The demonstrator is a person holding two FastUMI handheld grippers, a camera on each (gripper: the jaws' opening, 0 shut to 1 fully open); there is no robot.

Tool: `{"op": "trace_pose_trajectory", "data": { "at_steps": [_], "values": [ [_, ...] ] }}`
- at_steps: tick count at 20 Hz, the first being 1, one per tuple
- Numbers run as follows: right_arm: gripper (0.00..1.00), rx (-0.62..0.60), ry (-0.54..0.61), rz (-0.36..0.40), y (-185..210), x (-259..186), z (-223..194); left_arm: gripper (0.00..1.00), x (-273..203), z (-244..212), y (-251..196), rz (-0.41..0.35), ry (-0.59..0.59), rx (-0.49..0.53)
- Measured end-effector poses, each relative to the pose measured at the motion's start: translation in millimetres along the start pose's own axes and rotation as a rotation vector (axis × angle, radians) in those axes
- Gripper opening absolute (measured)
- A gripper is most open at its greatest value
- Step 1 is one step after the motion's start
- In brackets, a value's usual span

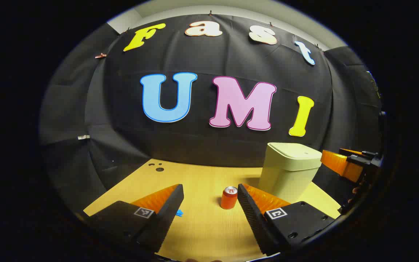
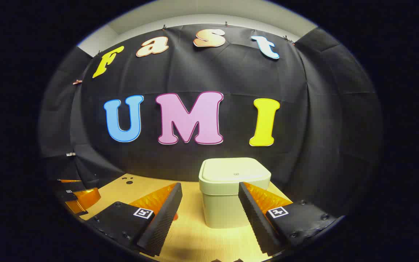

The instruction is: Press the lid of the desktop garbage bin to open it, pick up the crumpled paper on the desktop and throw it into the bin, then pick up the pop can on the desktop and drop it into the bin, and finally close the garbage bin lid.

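Both claws, right (image 2: 209,203) and left (image 1: 209,203), spread apart, empty, facing lidded garbage bin (image 2: 233,189) at twelve o'clock for pressing.

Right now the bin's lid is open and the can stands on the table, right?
Not quite. The bin has its lid shut, lying flat on top, as the right gripper view shows. The can does stand upright on the table, seen in the left gripper view.

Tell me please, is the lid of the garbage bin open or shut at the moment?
Shut. The lid lies flat and flush on the garbage bin in both gripper views, with no gap around its rim.
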State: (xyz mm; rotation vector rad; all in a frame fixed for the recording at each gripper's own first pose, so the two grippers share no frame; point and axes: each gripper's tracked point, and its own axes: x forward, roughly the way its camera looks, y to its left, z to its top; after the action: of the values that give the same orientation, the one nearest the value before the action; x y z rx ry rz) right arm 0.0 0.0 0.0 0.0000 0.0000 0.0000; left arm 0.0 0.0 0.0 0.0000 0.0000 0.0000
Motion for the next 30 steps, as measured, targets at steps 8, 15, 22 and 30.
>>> {"op": "trace_pose_trajectory", "data": {
  "at_steps": [8,15,22,30],
  "values": [
    [0.98,0.021,0.044,-0.02,-17.3,19.3,-13.7,0.96,26.6,-7.0,-15.1,-0.029,0.02,0.01],
    [0.98,0.026,0.077,-0.035,-23.7,24.4,-24.7,0.96,36.8,-15.3,-21.0,-0.04,0.046,0.011],
    [0.98,0.016,0.104,-0.047,-30.7,24.1,-29.6,0.96,43.6,-21.2,-26.0,-0.038,0.053,0.009],
    [0.95,0.016,0.102,-0.048,-31.7,26.5,-29.3,0.96,49.3,-24.6,-28.9,-0.042,0.064,0.017]
  ]
}}
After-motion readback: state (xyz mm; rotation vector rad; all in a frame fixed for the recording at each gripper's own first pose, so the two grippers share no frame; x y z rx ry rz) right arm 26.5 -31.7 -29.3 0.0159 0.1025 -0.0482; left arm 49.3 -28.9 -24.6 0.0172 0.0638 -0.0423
